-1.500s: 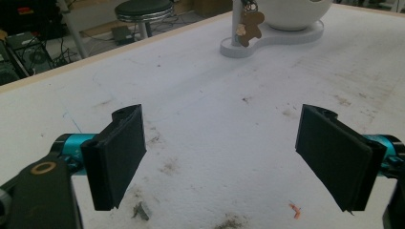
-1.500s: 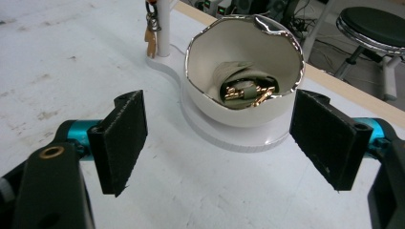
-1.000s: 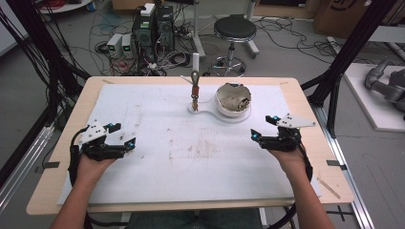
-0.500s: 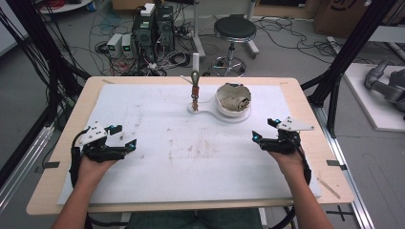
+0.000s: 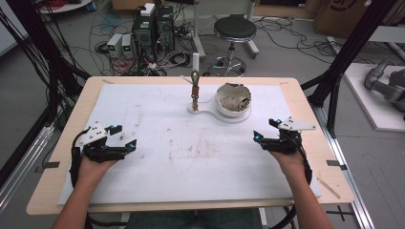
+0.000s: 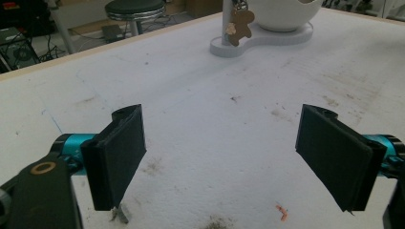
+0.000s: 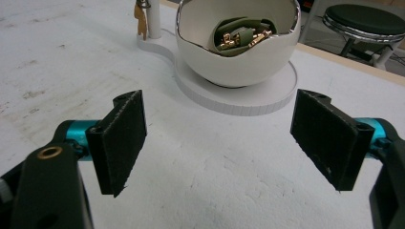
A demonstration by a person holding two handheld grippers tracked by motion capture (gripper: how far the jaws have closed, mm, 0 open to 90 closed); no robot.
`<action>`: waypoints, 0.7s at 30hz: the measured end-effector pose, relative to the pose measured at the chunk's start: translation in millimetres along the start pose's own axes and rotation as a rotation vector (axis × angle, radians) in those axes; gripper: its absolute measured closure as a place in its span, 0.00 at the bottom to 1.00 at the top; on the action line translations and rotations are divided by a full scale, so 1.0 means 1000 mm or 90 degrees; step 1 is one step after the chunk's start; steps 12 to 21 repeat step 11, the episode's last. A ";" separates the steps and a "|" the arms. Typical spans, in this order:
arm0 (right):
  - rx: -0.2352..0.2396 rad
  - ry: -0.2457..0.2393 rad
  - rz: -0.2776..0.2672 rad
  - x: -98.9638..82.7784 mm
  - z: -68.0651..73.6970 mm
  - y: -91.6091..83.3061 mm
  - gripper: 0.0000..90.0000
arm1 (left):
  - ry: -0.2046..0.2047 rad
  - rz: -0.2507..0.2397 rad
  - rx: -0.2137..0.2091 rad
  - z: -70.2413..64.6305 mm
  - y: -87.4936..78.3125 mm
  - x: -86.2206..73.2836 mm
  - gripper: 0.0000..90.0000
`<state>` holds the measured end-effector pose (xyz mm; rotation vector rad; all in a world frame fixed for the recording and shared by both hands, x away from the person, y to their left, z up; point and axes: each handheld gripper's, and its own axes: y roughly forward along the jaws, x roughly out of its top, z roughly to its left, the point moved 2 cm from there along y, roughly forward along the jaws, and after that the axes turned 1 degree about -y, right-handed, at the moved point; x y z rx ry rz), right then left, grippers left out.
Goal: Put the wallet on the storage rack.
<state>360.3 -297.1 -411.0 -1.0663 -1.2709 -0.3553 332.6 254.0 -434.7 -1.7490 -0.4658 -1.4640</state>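
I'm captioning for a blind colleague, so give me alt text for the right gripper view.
Open black tongs hover over a white table, facing a white egg-shaped bowl of olive straps with gold clasps on a white base.

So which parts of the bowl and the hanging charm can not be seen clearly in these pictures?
- Bowl contents, right gripper view: the front wall hides all but green straps with gold clasps.
- Bowl, left gripper view: top edge cuts it off.
- Gingerbread charm: its hook is cut off; high view shows it too small.
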 end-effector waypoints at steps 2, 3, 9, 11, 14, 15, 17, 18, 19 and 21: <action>0.001 -0.001 -0.001 0.000 0.000 0.000 0.22 | 0.001 0.001 0.001 0.000 0.000 0.000 0.19; 0.001 -0.001 0.000 0.000 0.000 0.000 0.22 | 0.002 0.001 0.001 0.001 0.000 0.000 0.19; 0.002 0.004 0.011 -0.002 -0.003 0.002 0.22 | -0.001 0.003 -0.001 0.000 0.000 0.000 0.19; 0.001 0.005 0.009 -0.001 -0.003 0.002 0.22 | 0.001 0.003 -0.003 0.000 0.000 0.000 0.19; 0.001 0.005 0.009 -0.001 -0.003 0.002 0.22 | 0.001 0.003 -0.003 0.000 0.000 0.000 0.19; 0.001 0.005 0.009 -0.001 -0.003 0.002 0.22 | 0.001 0.003 -0.003 0.000 0.000 0.000 0.19; 0.001 0.005 0.009 -0.001 -0.003 0.002 0.22 | 0.001 0.003 -0.003 0.000 0.000 0.000 0.19; 0.001 0.005 0.009 -0.001 -0.003 0.002 0.22 | 0.001 0.003 -0.003 0.000 0.000 0.000 0.19; 0.001 0.005 0.009 -0.001 -0.003 0.002 0.22 | 0.001 0.003 -0.003 0.000 0.000 0.000 0.19; 0.001 0.005 0.009 -0.001 -0.003 0.002 0.22 | 0.001 0.003 -0.003 0.000 0.000 0.000 0.19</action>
